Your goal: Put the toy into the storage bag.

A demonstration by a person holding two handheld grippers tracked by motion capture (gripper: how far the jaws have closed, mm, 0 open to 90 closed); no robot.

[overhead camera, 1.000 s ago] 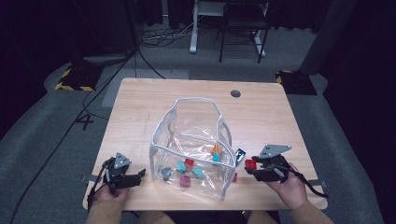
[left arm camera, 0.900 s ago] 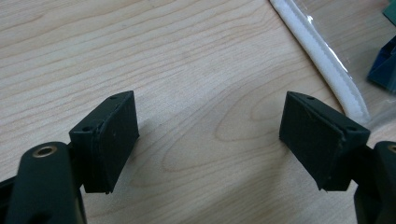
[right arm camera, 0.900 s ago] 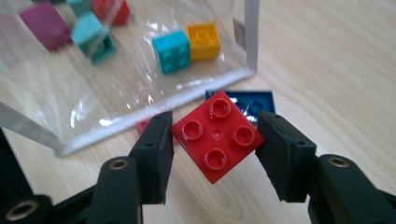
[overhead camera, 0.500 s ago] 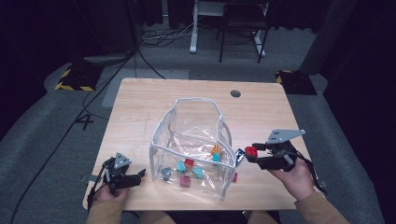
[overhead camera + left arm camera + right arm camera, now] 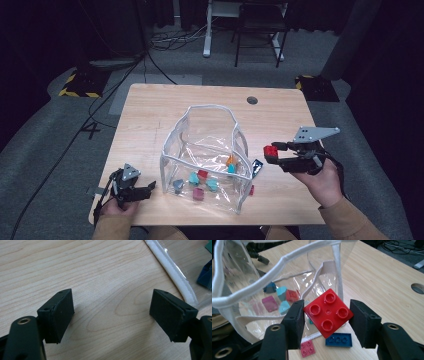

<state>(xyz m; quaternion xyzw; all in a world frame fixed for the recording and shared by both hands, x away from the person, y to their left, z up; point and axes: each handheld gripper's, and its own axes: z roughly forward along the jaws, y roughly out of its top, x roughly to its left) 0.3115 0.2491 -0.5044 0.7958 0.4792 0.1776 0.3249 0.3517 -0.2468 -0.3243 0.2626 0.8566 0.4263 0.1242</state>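
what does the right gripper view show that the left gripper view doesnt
The right gripper view alone shows a red four-stud brick clamped between its jaws, a blue brick and a pink brick lying on the table, and several small blocks inside the clear bag. The left gripper view alone shows open jaws with nothing between them, over bare wood. Both show the wooden table and the bag's white trim.

The dark blue block [image 5: 206, 272] is cut off by the frame's edge.
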